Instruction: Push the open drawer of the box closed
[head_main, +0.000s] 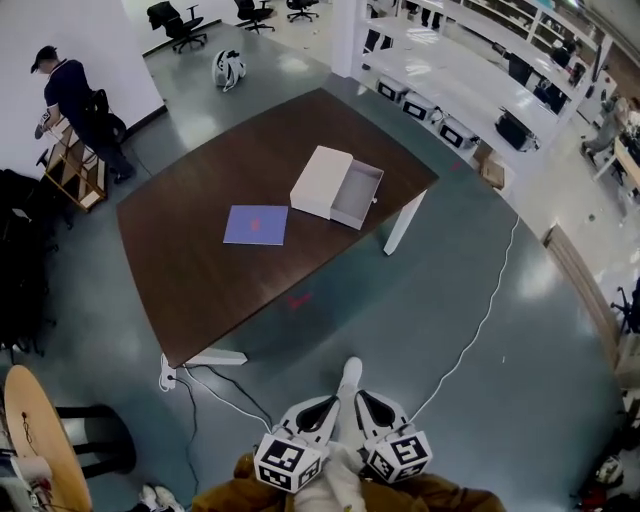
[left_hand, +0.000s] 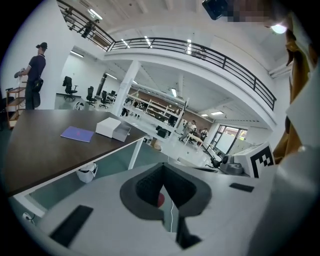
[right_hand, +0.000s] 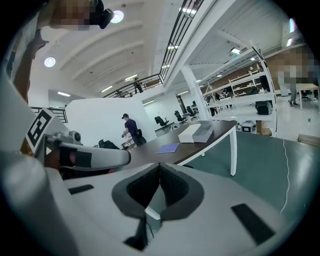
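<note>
You are at the approach step, as I judge it: nothing has touched the drawer yet, and both claws hang low by your body, off the near edge of the table (head_main: 190, 300). Your left claw (left_hand: 164, 167) has its jaws pressed together at the tips with nothing between them. Your right claw (right_hand: 160, 167), just beside it, is the same, tips meeting and empty. That suits a push, so you likely need no change of grip. The next move calls for carrying one claw forward over the table and round to the drawer's outer end, then setting the closed tips flat against that end and driving it straight back into the box. Keep the push in line with the drawer's run so the box does not slide or turn on the smooth top. From the left claw, everything lies well ahead and to the left. First comes a purple sheet (head_main: 256, 224) flat on the table, then the white box (head_main: 322, 180) just right of it, then the open drawer (head_main: 358, 195) sticking out of the box's right side. From the right claw, the box and drawer sit well ahead and slightly to the right.
</note>
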